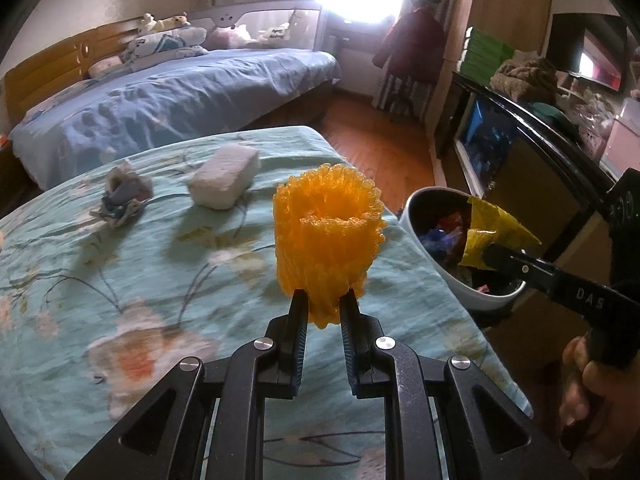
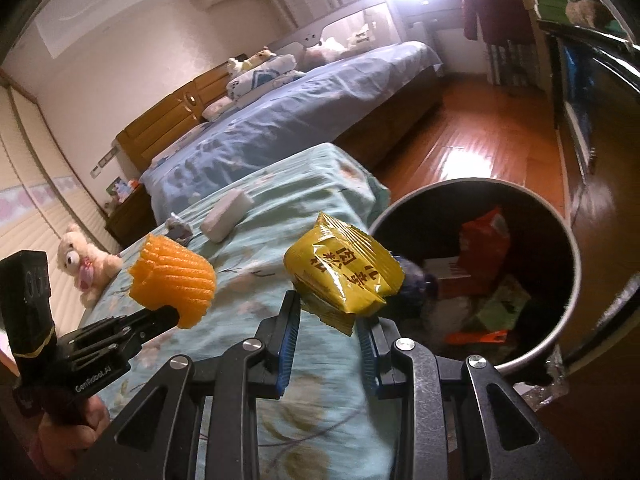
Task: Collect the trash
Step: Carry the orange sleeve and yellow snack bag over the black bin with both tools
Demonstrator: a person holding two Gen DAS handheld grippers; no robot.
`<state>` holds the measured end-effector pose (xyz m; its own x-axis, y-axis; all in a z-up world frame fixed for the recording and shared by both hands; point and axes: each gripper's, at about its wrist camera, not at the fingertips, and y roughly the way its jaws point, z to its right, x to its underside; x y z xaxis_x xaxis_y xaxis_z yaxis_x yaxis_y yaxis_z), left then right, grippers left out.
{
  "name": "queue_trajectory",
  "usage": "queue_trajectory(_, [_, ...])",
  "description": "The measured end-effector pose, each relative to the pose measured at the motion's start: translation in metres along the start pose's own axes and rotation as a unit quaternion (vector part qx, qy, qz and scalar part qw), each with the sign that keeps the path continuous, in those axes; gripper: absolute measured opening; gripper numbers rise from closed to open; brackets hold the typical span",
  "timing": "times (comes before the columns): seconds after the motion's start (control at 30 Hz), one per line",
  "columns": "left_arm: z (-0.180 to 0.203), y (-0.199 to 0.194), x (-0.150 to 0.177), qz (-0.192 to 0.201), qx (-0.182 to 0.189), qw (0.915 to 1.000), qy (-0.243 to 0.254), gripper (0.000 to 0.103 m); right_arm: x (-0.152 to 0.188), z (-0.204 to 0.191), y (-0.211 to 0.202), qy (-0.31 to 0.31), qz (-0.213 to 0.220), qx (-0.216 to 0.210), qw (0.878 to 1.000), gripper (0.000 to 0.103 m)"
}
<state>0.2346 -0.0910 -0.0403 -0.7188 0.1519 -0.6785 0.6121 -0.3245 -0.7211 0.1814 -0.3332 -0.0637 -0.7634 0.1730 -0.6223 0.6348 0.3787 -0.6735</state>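
Observation:
My left gripper (image 1: 324, 304) is shut on an orange foam fruit net (image 1: 328, 236) and holds it above the floral-covered table (image 1: 120, 300); the net also shows in the right wrist view (image 2: 176, 276). My right gripper (image 2: 332, 312) is shut on a yellow snack wrapper (image 2: 344, 272) and holds it at the table's edge, beside the rim of a white trash bin (image 2: 568, 308) with several wrappers inside. In the left wrist view the yellow wrapper (image 1: 492, 236) hangs over the bin (image 1: 452, 284). A white foam block (image 1: 224, 178) and a crumpled grey-blue wad (image 1: 122, 196) lie on the table.
A bed with blue bedding (image 1: 172, 92) stands beyond the table. A dark cabinet (image 1: 520, 152) runs along the right wall. Wooden floor (image 2: 480, 140) lies between the bed and the bin. A teddy bear (image 2: 86, 264) sits left of the table.

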Motion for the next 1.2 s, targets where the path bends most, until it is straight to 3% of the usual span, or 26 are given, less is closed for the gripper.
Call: queue_trajectory(1.2, [0.077, 0.032, -0.031, 0.001, 0.032, 0.9972, 0.067, 0.016, -0.016, 0.064, -0.017, 0.049, 0.024, 0.045, 0.998, 0.029])
